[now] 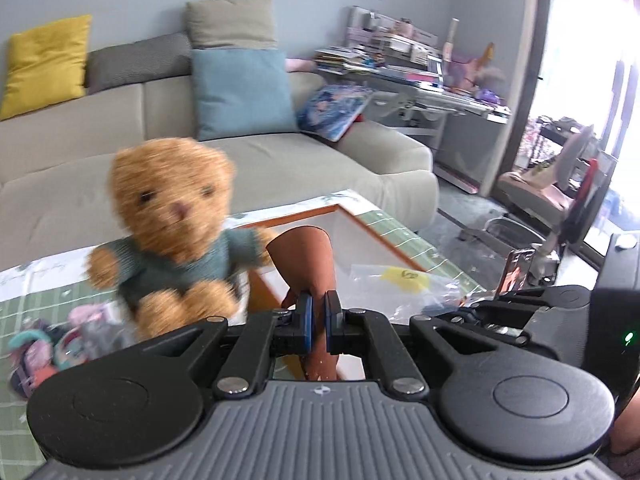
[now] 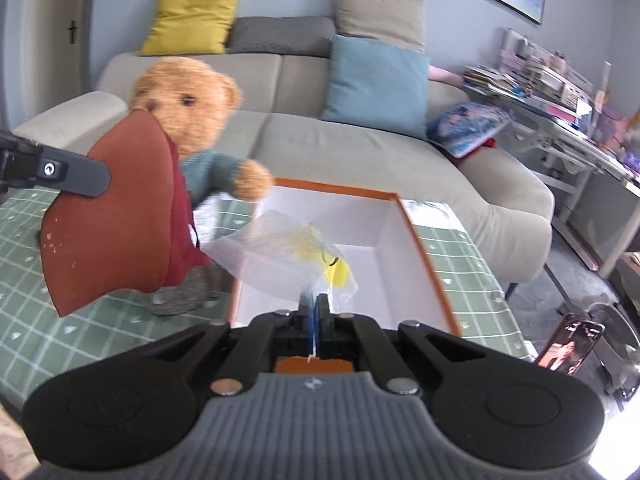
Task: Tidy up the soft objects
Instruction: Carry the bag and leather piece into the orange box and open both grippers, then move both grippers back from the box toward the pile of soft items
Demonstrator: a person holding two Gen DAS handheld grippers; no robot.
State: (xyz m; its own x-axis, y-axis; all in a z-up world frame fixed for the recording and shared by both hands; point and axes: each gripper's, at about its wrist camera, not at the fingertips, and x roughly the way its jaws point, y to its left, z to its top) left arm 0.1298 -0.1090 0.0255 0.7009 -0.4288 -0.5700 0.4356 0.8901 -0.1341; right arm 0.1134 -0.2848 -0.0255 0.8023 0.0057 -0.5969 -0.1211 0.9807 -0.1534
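Note:
My left gripper (image 1: 318, 322) is shut on a rust-brown soft cloth piece (image 1: 306, 264), which also shows in the right wrist view (image 2: 116, 216), held above the table left of the box. My right gripper (image 2: 316, 312) is shut on a clear plastic bag with a yellow soft item inside (image 2: 308, 252), held over the open orange-rimmed white box (image 2: 420, 240). The bag also shows in the left wrist view (image 1: 404, 280). A brown teddy bear in a teal sweater (image 1: 172, 224) sits on the table beside the box, also in the right wrist view (image 2: 192, 120).
The table has a green checked cloth (image 2: 60, 280). Small pastel toys (image 1: 52, 344) lie at its left. A beige sofa with cushions (image 1: 260, 152) stands behind. A phone (image 2: 568, 348) stands at the right. A cluttered desk (image 1: 420, 80) is at the far right.

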